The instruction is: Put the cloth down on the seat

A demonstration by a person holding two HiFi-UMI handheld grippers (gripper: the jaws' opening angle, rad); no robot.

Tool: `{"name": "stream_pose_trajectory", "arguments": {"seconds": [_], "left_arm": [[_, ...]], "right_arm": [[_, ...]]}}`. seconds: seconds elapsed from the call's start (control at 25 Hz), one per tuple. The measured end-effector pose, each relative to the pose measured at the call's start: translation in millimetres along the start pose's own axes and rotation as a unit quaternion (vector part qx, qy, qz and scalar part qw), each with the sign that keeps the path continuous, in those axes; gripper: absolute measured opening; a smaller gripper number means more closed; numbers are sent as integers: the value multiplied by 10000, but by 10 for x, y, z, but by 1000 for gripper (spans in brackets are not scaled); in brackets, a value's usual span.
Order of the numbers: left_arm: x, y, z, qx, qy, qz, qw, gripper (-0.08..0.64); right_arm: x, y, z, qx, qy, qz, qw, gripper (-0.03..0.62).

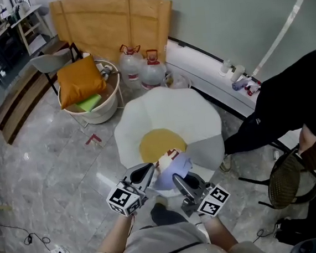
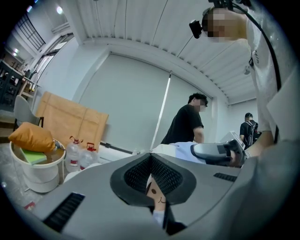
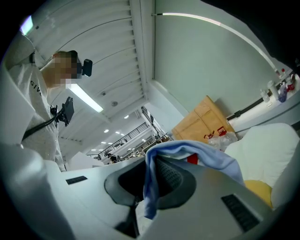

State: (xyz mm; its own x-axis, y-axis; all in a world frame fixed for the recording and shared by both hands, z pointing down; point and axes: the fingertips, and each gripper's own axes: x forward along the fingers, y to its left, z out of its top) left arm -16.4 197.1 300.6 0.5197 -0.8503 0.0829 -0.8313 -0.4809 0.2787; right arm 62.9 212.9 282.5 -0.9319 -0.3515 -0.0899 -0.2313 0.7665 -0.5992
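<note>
A light blue and white printed cloth [image 1: 170, 168] hangs stretched between my two grippers, just over the near edge of the white, egg-shaped seat [image 1: 202, 119] with its yellow middle [image 1: 161, 144]. My left gripper [image 1: 150, 169] is shut on the cloth's left end; in the left gripper view the printed fabric [image 2: 155, 197] is pinched in the left gripper [image 2: 152, 187]. My right gripper [image 1: 177, 178] is shut on the right end. In the right gripper view blue cloth [image 3: 206, 157] drapes over the right gripper [image 3: 145, 192], with the seat [image 3: 267, 150] beyond.
A white tub chair with an orange cushion [image 1: 80, 80] stands at the left rear, water jugs [image 1: 141, 63] and cardboard [image 1: 109, 22] behind the seat. A person in black [image 1: 294, 93] bends at the right near a wicker stool [image 1: 291, 177]. Cables [image 1: 47, 248] lie on the floor.
</note>
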Motion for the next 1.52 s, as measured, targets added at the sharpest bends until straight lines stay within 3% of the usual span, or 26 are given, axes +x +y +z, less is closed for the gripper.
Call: {"name": "stream_pose_trajectory", "arguments": {"seconds": [0.24, 0.56, 0.84, 1.52], "left_arm": [[412, 270, 61, -30, 11, 69, 10000, 12], [567, 573, -51, -39, 71, 46, 10000, 12], [870, 1129, -151, -102, 409, -160, 9990, 12], [1653, 2550, -741, -474, 974, -608, 9923, 12]], "right_arm": [[214, -412, 245, 6, 1, -13, 10000, 53], [358, -740, 303, 18, -199, -264, 9995, 52], [619, -1275, 411, 45, -400, -657, 9970, 52], [1385, -2769, -55, 466, -586, -1838, 9801, 52]]}}
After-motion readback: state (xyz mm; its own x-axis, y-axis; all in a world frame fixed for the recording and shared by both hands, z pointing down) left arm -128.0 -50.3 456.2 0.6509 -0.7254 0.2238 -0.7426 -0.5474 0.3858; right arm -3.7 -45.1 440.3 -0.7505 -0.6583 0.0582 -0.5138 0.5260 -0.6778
